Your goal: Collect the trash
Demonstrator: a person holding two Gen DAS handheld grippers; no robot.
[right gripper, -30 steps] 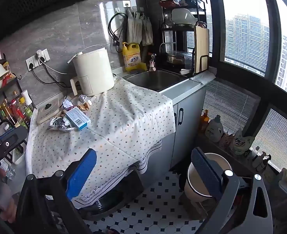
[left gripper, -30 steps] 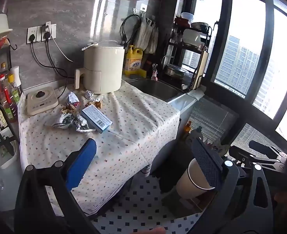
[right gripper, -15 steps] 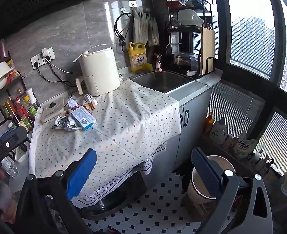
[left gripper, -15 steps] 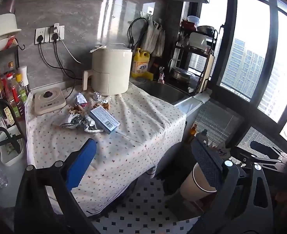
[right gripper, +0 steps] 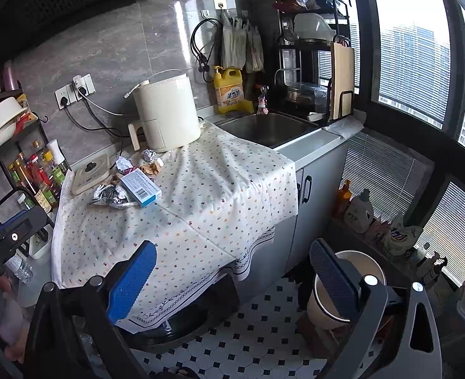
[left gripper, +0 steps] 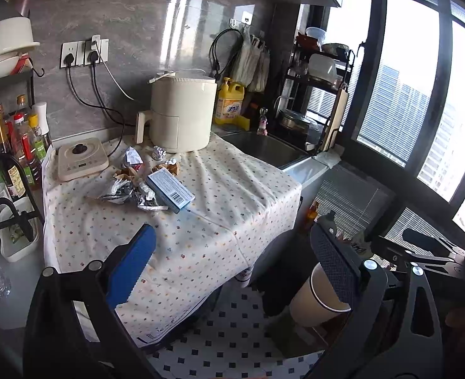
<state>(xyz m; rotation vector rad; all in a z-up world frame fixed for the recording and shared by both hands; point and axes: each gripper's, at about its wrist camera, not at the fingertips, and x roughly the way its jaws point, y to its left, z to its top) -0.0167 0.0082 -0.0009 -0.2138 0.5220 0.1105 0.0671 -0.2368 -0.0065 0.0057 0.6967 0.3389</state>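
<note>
Since a second ago both of my cameras have tilted upward a little, so the trash heap sits lower in each view and more of the wall shows; nothing on the bench has shifted. My left claw [left gripper: 232, 262] hangs with its fingers wide apart and empty over the front edge of the bench [left gripper: 200, 240], and my right claw [right gripper: 232, 271] is spread the same way, holding nothing. Below, on the tiled floor beside the cabinet, I see a paper bin [right gripper: 343, 297] with a dark rim, partly hidden by the right finger. Further in, on the dotted cloth, lies the trash pile [left gripper: 143, 186]: a blue box [left gripper: 170, 187] with a barcode resting against crumpled silver wrappers [left gripper: 118, 191], with brown paper scraps [left gripper: 169, 168] and a foil ball [left gripper: 158, 152] just behind. Beyond them stand a cream air fryer [left gripper: 181, 113] and a flat kitchen scale [left gripper: 82, 158], near the wall.
</note>
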